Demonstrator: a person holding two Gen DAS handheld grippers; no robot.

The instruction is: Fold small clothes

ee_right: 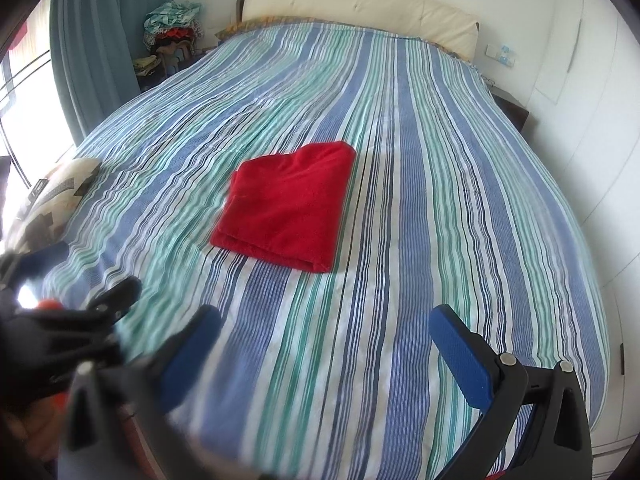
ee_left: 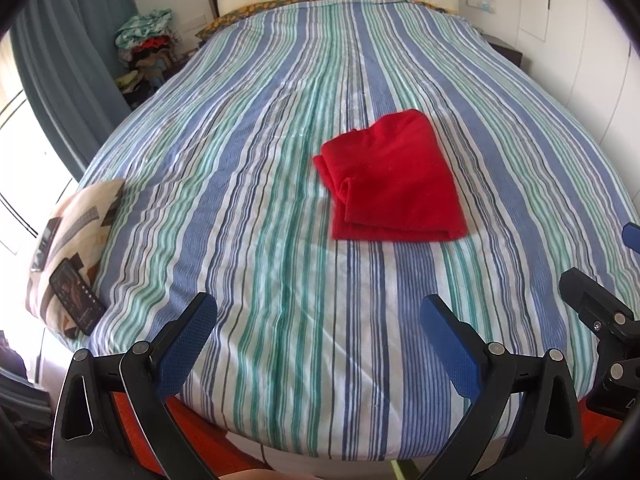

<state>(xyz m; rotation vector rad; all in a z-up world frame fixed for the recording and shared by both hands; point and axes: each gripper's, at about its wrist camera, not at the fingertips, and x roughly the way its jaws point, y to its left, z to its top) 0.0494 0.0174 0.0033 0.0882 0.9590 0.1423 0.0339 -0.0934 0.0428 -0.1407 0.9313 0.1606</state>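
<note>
While both tools gape, fuzzy red cloth [ee_left: 394, 182] lies folded square.

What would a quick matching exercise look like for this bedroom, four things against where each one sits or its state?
1. red garment
2. phone
3. clothes pile
4. left gripper

A. heaped in the far corner by the curtain
B. open, holding nothing
C. folded, mid-bed
D. lying on the patterned pillow

Pairs: 1-C, 2-D, 3-A, 4-B
</note>
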